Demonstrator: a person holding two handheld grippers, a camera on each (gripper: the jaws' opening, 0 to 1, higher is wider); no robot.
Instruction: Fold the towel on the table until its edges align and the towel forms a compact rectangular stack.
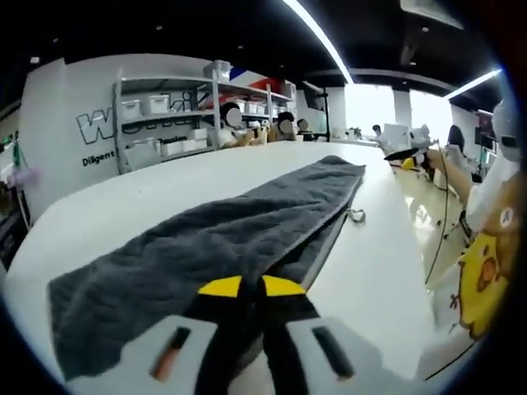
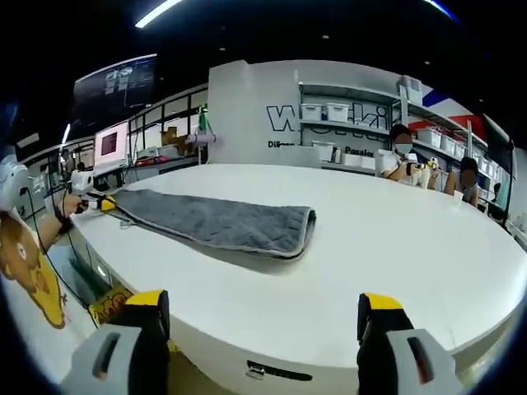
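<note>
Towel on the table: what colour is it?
Dark grey, plain, no pattern: the towel shows best in the left gripper view.

Towel (image 2: 216, 222) on table (image 2: 395, 239); shelves (image 2: 354, 136) behind table.

Grey towel (image 1: 206, 239) of thick terry cloth, matt, rough pile, w/ stitched hem along edge. Table (image 2: 370, 239) white, smooth, slightly glossy. Left gripper (image 1: 251, 288) jaws black matt plastic w/ yellow tips; body grey plastic, smooth. Right gripper (image 2: 268, 313) same plastic.
</note>
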